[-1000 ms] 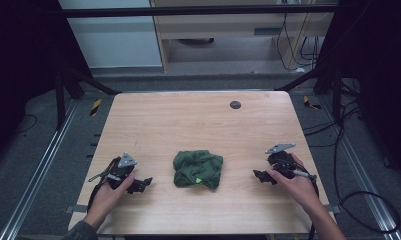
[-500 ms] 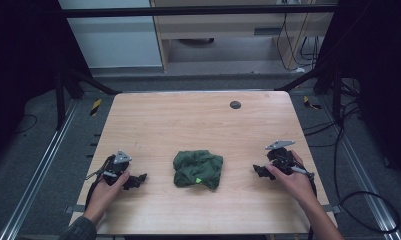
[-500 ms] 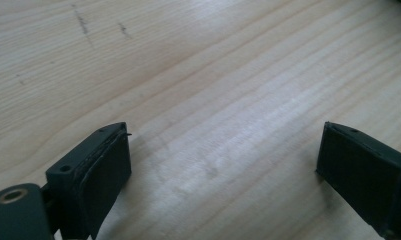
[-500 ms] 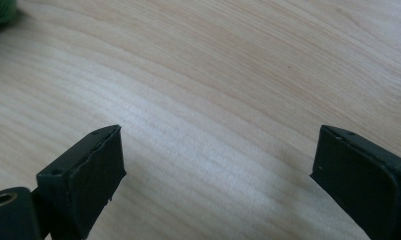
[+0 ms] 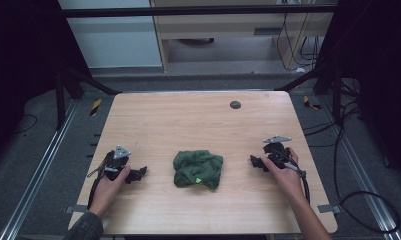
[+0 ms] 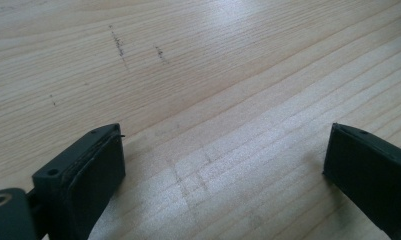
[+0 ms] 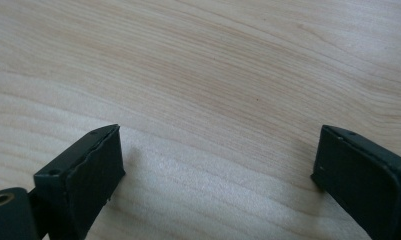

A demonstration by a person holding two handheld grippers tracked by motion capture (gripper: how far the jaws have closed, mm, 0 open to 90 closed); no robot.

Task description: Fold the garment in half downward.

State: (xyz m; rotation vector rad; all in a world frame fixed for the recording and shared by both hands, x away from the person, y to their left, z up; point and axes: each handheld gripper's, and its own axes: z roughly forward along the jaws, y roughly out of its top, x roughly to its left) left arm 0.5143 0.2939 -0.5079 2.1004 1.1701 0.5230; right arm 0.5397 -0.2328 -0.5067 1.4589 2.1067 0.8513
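On 1 table (image 5: 188,120), 1 green cloth (image 5: 197,169) lies between 2 grippers, fingers apart.

My left gripper (image 5: 138,174) & right gripper (image 5: 255,162) were black w/ grey top plates. The cloth (image 5: 197,169) was dark green w/ one bright-green spot; the table (image 5: 188,120) was pale wood, fine grain.

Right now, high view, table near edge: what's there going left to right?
Left hand-held gripper → crumpled green cloth → right hand-held gripper. All sit on the wooden table; both grippers have jaws spread open and are apart from the cloth.
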